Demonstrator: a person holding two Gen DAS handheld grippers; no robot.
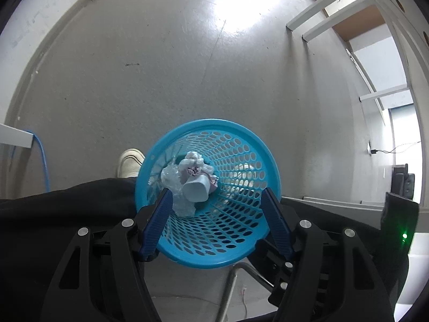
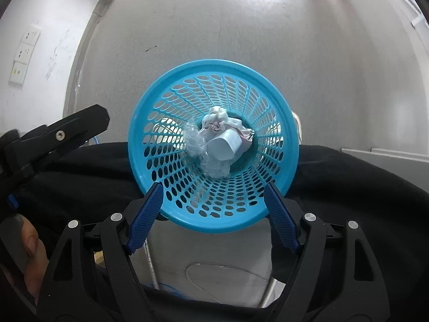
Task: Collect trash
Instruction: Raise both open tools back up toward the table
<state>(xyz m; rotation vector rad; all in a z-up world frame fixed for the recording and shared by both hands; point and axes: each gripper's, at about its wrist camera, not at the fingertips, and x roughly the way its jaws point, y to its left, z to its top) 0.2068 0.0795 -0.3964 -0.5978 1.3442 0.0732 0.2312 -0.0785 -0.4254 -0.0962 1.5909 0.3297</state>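
Note:
A blue perforated plastic trash basket (image 1: 241,252) stands on the grey floor between the person's legs; it also shows in the right wrist view (image 2: 214,225). At its bottom lie a white paper cup (image 1: 197,190) (image 2: 225,145), crumpled clear plastic (image 1: 174,179) (image 2: 194,139) and crumpled white tissue (image 1: 191,159) (image 2: 215,115). My left gripper (image 1: 217,196) hovers above the basket mouth, open and empty. My right gripper (image 2: 213,189) hovers above the near rim, open and empty. The left gripper's black body (image 2: 56,134) shows at the left of the right wrist view.
Black trouser legs (image 1: 67,206) (image 2: 348,177) flank the basket, with a beige shoe (image 1: 130,162). A blue cable (image 1: 43,161) hangs at left. White shelving (image 1: 348,16) stands at right. A wall with sockets (image 2: 24,53) is at left. A chair's metal frame (image 1: 233,281) lies below.

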